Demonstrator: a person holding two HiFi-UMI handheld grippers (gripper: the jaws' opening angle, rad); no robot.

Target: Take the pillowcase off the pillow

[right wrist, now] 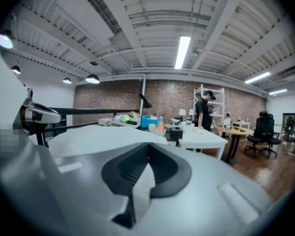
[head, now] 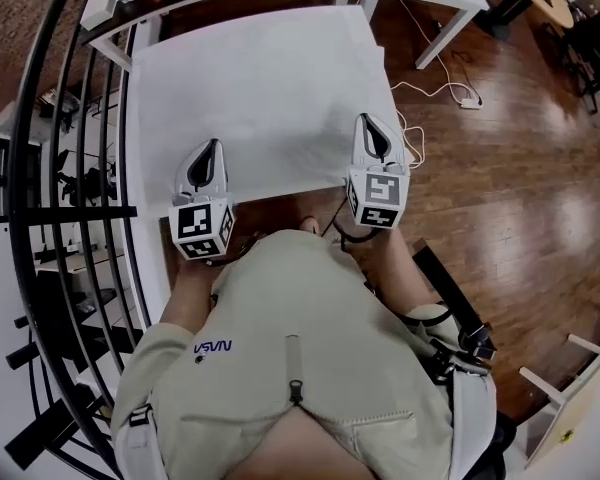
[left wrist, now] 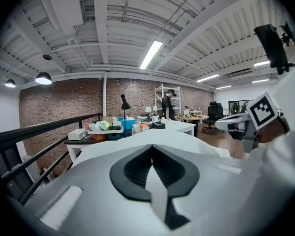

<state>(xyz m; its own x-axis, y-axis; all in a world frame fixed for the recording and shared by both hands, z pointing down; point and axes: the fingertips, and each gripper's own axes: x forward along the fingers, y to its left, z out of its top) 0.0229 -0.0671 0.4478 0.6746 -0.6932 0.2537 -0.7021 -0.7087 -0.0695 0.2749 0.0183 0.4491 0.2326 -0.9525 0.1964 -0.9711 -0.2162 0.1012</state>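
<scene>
Pillowcase, white, lies spread over the bench in the head view, with its near edge towards the person. The left hand-held gripper and the right hand-held gripper both sit at that near edge, well apart, one towards each corner. In the left gripper view the jaws are pressed together, with a strip of the white cloth pinched between them. The right gripper view shows the same: jaws closed tight on a fold of the cloth.
</scene>
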